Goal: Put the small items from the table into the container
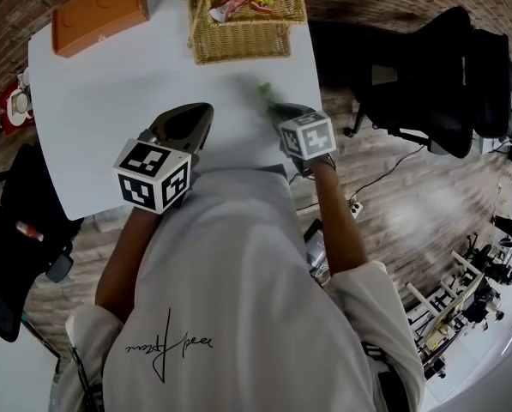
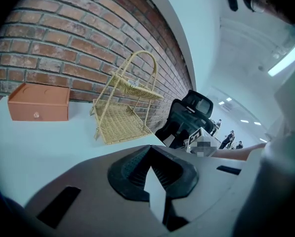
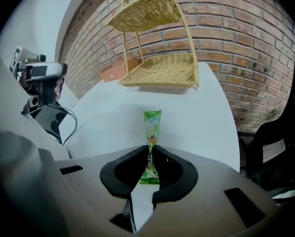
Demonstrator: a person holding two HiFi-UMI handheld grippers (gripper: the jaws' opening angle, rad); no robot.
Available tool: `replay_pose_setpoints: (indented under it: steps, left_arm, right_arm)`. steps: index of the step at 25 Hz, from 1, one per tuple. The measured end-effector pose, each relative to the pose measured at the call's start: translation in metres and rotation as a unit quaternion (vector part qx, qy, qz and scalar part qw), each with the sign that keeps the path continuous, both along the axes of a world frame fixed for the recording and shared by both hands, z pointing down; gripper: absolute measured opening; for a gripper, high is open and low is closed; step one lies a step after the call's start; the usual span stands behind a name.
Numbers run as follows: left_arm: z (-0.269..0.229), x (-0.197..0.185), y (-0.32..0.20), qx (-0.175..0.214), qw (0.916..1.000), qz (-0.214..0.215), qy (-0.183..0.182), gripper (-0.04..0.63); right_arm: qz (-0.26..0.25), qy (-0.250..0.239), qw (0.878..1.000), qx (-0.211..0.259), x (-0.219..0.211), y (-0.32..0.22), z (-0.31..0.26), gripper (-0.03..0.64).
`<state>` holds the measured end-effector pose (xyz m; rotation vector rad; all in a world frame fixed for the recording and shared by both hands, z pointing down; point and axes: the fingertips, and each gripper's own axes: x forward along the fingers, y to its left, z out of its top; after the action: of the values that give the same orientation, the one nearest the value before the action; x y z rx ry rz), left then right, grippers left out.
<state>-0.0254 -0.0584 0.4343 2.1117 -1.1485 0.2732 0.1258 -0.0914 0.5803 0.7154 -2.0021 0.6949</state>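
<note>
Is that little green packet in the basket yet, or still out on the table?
Still out: the green packet lies on the white table, pinched in the jaws of the right gripper, apart from the wicker basket.

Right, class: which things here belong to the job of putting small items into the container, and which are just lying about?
Job: green packet, right gripper shut on it, wicker basket, packets already inside it.
Lying about: orange box, office chair, left gripper, shut and empty.
</note>
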Motion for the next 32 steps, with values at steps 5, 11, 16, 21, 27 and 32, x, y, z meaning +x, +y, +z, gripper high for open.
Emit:
replay_pose_setpoints:
  steps: [5, 11, 16, 21, 27, 32]
  left_arm:
    - [-0.003, 0.0, 0.0, 0.005, 1.0, 0.0, -0.001, 0.01]
    - [-0.003, 0.003, 0.001, 0.01, 0.9999, 0.008, -0.004, 0.011]
    - [-0.006, 0.004, 0.002, 0.015, 0.9998, 0.011, -0.004, 0.01]
    - [-0.008, 0.007, 0.003, 0.021, 0.9996, 0.019, -0.002, 0.011]
    - [-0.012, 0.009, 0.006, 0.029, 0.9993, 0.022, 0.0, 0.011]
    - [-0.012, 0.009, 0.006, 0.031, 0.9992, 0.025, 0.003, 0.011]
  right_arm:
    - [0.004, 0.008, 1.0, -0.006, 0.003, 0.002, -0.001, 0.06]
    - [0.005, 0.004, 1.0, -0.001, 0.003, 0.004, -0.006, 0.06]
    - [0.001, 0.005, 1.0, 0.002, 0.003, 0.006, -0.012, 0.058]
    - [-0.002, 0.006, 1.0, 0.01, 0.005, 0.008, -0.021, 0.058]
    - [-0.005, 0.007, 1.0, 0.02, 0.006, 0.012, -0.031, 0.058]
    - [-0.012, 0.0, 1.0, 0.025, 0.002, 0.016, -0.04, 0.058]
